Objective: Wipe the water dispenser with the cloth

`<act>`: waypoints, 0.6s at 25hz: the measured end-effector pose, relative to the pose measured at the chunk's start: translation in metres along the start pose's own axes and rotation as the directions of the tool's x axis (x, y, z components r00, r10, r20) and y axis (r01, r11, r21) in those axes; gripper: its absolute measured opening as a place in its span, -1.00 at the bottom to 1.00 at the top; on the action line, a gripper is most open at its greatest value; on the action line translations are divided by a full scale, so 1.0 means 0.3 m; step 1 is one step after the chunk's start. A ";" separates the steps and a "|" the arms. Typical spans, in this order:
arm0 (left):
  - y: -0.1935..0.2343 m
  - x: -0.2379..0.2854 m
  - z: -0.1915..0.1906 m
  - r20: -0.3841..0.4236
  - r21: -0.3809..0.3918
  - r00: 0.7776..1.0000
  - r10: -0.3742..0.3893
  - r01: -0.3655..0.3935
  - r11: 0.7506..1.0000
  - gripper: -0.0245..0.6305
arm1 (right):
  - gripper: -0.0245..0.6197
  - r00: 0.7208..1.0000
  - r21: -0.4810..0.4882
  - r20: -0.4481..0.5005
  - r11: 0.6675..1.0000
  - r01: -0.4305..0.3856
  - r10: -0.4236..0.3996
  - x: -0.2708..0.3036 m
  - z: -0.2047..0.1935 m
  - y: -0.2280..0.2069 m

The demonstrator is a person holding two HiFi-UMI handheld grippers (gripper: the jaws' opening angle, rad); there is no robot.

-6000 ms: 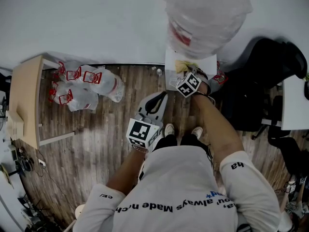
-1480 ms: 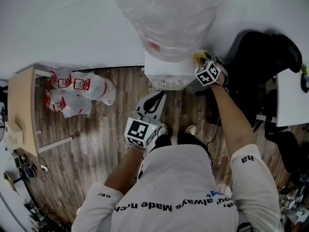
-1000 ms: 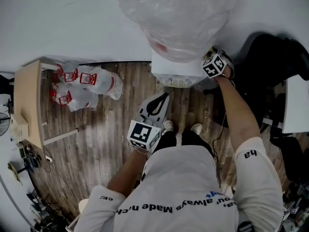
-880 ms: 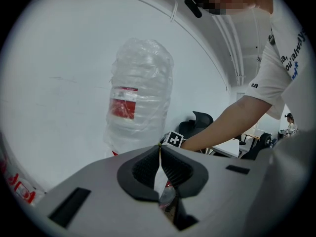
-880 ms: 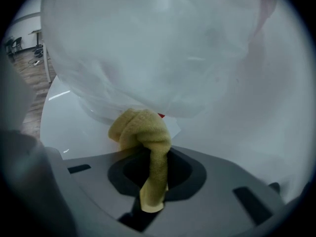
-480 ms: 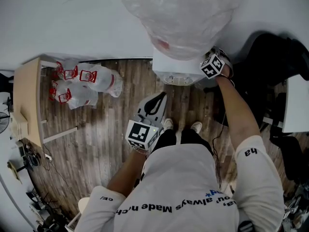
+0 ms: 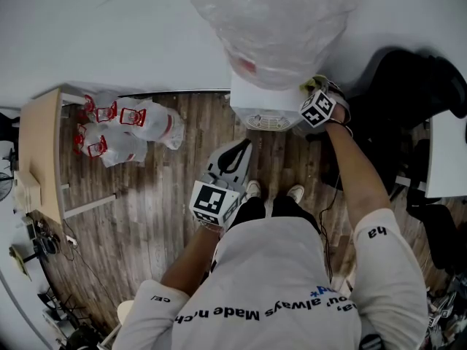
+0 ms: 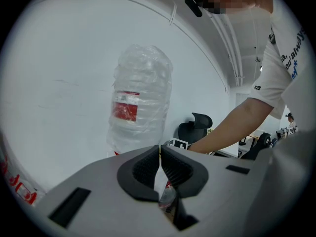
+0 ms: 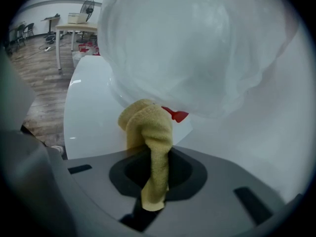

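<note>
The white water dispenser stands against the wall with a big plastic-wrapped bottle on top. My right gripper is at the dispenser's right top edge, beside the bottle's base. It is shut on a folded yellow cloth, which rests against the white dispenser top under the bottle. My left gripper hangs low in front of the dispenser, above the floor. Its jaws are shut with nothing between them, and it points toward the bottle.
Plastic-wrapped bottles with red handles lie on the wood floor at the left, next to a wooden desk. A black office chair stands right of the dispenser, and a white table edge is at the far right.
The right gripper and cloth have moved from the front of the dispenser's top to its right edge by the bottle, then slid slightly toward me. The left gripper has hardly moved.
</note>
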State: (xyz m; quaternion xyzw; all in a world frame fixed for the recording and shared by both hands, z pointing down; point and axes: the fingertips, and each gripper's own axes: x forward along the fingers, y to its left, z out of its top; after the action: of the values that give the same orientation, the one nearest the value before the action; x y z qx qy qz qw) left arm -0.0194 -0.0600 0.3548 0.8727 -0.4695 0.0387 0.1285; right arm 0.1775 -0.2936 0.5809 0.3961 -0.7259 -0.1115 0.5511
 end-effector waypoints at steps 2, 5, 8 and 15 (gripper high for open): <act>-0.006 -0.009 0.004 0.002 0.000 1.000 -0.001 0.001 1.000 -0.84 | -0.80 1.000 -0.005 -0.002 1.000 0.001 -0.001 -0.012 -0.004 0.011; -0.011 -0.016 0.004 0.002 0.001 1.000 -0.002 0.002 1.000 -0.84 | -0.80 1.000 -0.011 -0.006 1.000 -0.002 0.002 -0.024 -0.012 0.032; -0.016 -0.023 0.006 0.005 0.002 1.000 -0.002 0.002 1.000 -0.84 | -0.80 1.000 -0.018 -0.008 1.000 0.004 -0.004 -0.038 -0.019 0.047; -0.038 -0.043 0.009 0.010 0.007 1.000 -0.011 0.011 1.000 -0.84 | -0.80 1.000 -0.026 -0.020 0.999 0.017 -0.018 -0.079 -0.038 0.091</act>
State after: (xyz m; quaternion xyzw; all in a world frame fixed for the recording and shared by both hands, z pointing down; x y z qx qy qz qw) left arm -0.0174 -0.0442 0.3477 0.8759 -0.4652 0.0351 0.1230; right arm 0.1773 -0.2559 0.5846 0.3963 -0.7153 -0.1220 0.5625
